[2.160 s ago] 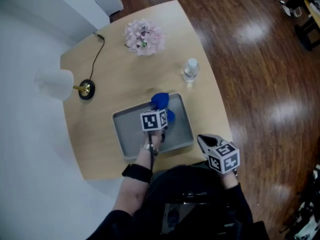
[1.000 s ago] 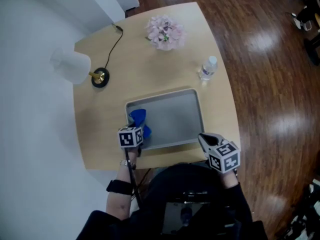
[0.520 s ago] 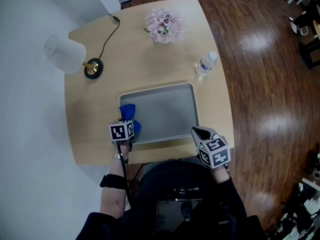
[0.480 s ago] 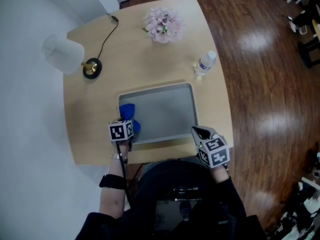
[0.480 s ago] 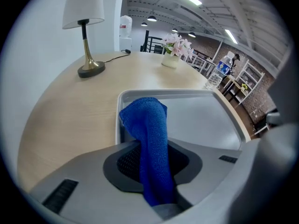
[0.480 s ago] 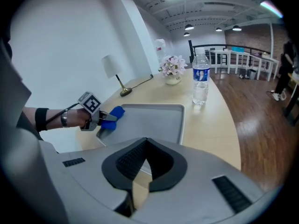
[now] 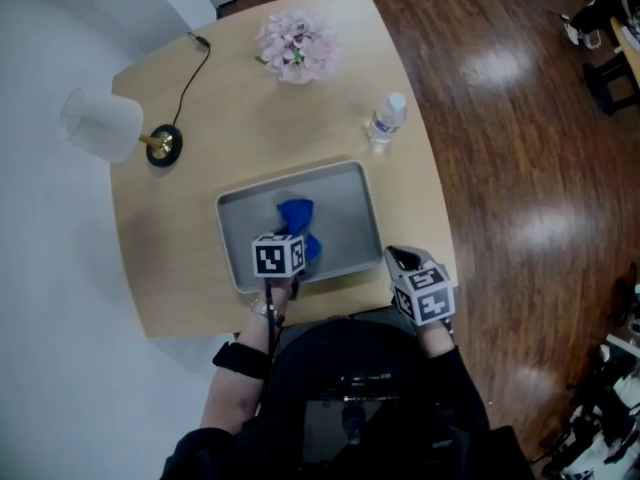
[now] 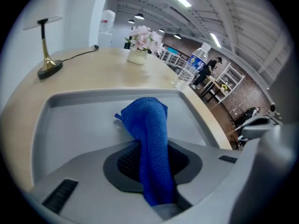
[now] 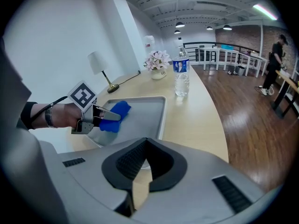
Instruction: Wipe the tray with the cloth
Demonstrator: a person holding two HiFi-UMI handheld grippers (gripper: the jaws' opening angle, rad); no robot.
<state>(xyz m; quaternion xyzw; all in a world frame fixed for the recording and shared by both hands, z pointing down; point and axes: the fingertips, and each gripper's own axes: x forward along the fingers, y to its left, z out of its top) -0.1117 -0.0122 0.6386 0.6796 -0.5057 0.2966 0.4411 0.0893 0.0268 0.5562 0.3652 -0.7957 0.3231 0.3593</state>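
Cloth position: the blue, nubbly terry cloth lies in the middle of the shallow grey metal tray, towards its near edge. One end rises into the left gripper and the rest bunches on the tray floor just ahead of the jaws.
Left gripper: its jaws stand fairly wide and are clamped on the thick fold of cloth, which fills the gap between the ribbed dark pads. It tilts steeply down over the near half of the tray.
Right gripper: the right gripper hangs above the table's near edge, just right of the tray's near right corner. Its jaws are brought together with nothing between them, and it touches nothing.
Tray: rectangular, with rounded corners, a low raised rim and a dull matt floor.
Table: the pale wooden table has a smooth top and curved edges.
Other things: a lamp with a white shade and brass base, a bunch of pink flowers and a clear plastic water bottle all stand beyond the tray.
Floor: glossy dark wooden planks.
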